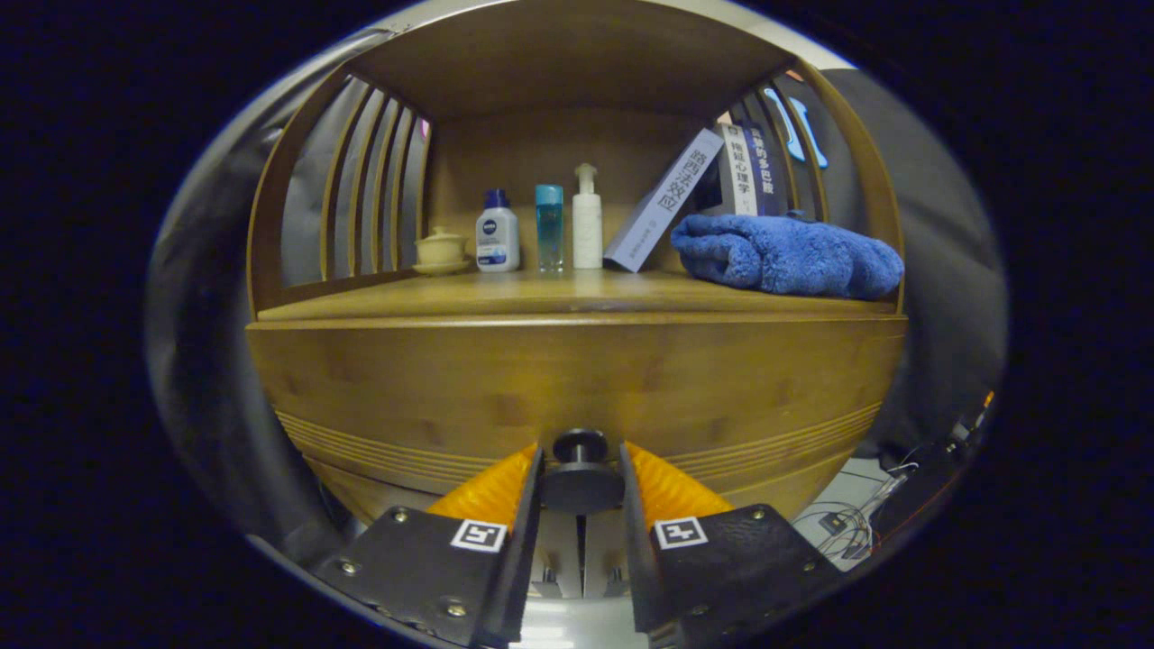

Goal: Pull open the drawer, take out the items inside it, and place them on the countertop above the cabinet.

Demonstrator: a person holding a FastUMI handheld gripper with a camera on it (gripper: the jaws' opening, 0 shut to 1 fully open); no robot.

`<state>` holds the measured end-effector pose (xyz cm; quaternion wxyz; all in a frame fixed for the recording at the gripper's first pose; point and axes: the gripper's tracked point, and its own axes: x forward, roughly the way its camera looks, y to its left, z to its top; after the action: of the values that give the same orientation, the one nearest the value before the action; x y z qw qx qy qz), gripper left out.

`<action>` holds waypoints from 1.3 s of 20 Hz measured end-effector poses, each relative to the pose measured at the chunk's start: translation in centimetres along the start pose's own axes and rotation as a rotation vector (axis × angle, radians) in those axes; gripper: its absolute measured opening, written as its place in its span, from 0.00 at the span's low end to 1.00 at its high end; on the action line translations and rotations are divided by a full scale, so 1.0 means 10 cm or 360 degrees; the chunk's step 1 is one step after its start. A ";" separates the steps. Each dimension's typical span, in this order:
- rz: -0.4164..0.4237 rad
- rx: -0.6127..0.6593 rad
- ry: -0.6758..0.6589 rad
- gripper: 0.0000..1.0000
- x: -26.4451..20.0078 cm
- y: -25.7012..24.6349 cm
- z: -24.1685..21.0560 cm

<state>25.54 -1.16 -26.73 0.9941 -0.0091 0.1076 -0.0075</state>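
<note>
The wooden drawer front (577, 379) of the cabinet stands right in front of me, below the countertop (559, 302). Its dark round knob (581, 482) sits between my fingers. My gripper (581, 451) is shut on the knob, with one finger touching each side of it. The inside of the drawer and whatever lies in it are hidden behind the front.
On the countertop stand a small lidded cup (441, 250), three bottles (544, 227) and leaning books (665, 200), with a folded blue towel (786, 255) to their right. Slatted wooden sides (361, 189) close in the shelf. Cables (856, 527) lie on the floor at the right.
</note>
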 end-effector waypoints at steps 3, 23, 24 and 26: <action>0.0002 -0.0012 -0.0100 0.41 0.00 -0.01 0.04; 0.0112 0.0041 -0.0026 0.24 -1.76 -0.04 -0.49; 0.0089 0.0013 -0.0001 0.24 -1.84 -0.07 -0.54; 0.0106 0.0056 -0.0020 0.24 -1.96 -0.04 -0.54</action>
<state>5.23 -1.34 -27.79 0.9945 0.0120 0.1015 0.0237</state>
